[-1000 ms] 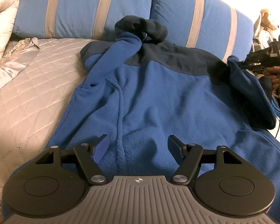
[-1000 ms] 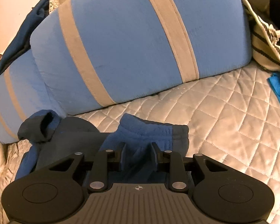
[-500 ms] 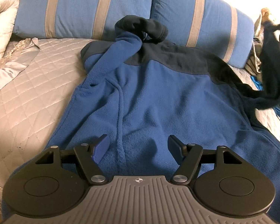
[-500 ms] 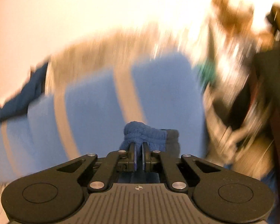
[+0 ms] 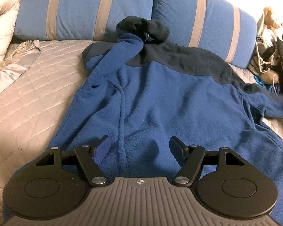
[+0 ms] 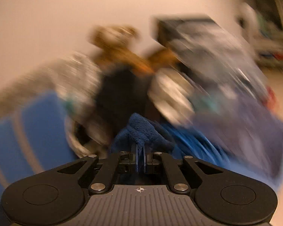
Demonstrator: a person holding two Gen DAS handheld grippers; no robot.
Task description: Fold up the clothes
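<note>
A blue fleece jacket lies spread flat on the bed, stretching straight ahead of the left gripper and passing under it. The left gripper hangs just above the lower part of the jacket with its fingers spread wide apart and nothing between them; a raised seam in the fleece runs away from it, just inside its left finger. Farther ahead, the jacket's dark navy yoke and bunched collar sit against two blue pillows with tan stripes at the head of the bed. Off to the left gripper's right, the jacket's right sleeve trails away toward the edge of the bed, smeared with blur.

The right gripper has its fingers pressed almost together on a fold of blue fleece, the sleeve cuff, which sticks up and forward from between the pads. Everything beyond that gripper is heavily blurred: a blue pillow shape to its left, brown and dark shapes ahead, pale wall above. I cannot make out what those shapes are.

To the left gripper's far left, a cream comforter is heaped at the bedside.
</note>
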